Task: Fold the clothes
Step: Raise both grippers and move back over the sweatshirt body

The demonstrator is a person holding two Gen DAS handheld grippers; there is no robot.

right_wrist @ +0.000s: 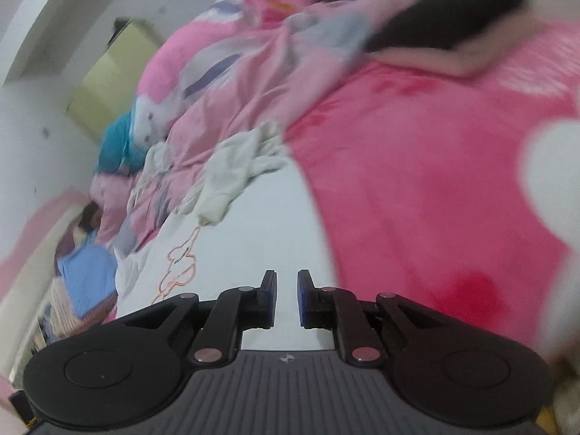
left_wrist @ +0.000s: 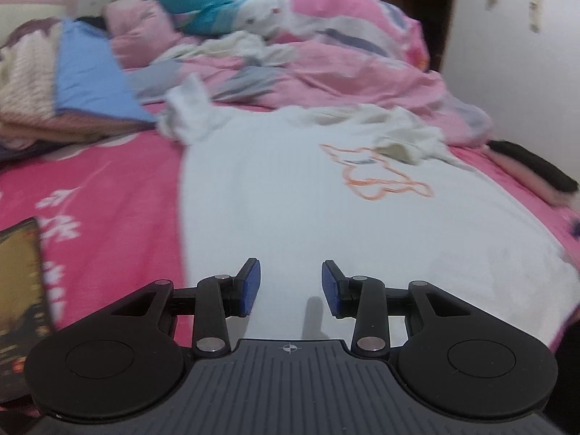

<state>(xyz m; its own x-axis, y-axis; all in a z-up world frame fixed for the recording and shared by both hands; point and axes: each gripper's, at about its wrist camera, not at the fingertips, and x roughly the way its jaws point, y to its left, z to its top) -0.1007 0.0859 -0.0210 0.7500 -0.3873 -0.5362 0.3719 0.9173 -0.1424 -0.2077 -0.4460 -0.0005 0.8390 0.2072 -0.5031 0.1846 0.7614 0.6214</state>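
Lying flat, white sweater (left_wrist: pixel 290 199), pink bedsheet (left_wrist: pixel 108 188)

One white ribbed knit garment with an orange outline drawing (left_wrist: pixel 290 195) lies spread on the bed. One crumpled cream-coloured cloth (left_wrist: pixel 395 130) sits at its far edge, and one more rumpled pale cloth (left_wrist: pixel 239 45) lies farther back on the quilt. There is one bright pink bedsheet with white print (left_wrist: pixel 108 188) and one heaped pale pink quilt with grey-blue stripes (left_wrist: pixel 344 65). One teal fabric bundle (left_wrist: pixel 206 3) rests at the back. One light blue pillow (left_wrist: pixel 90 76) shows at the left. One black-topped flat item (right_wrist: pixel 446 25) lies near the bed's edge. Two grippers show, one per view, each with two blue-padded fingers (left_wrist: pixel 250 286).
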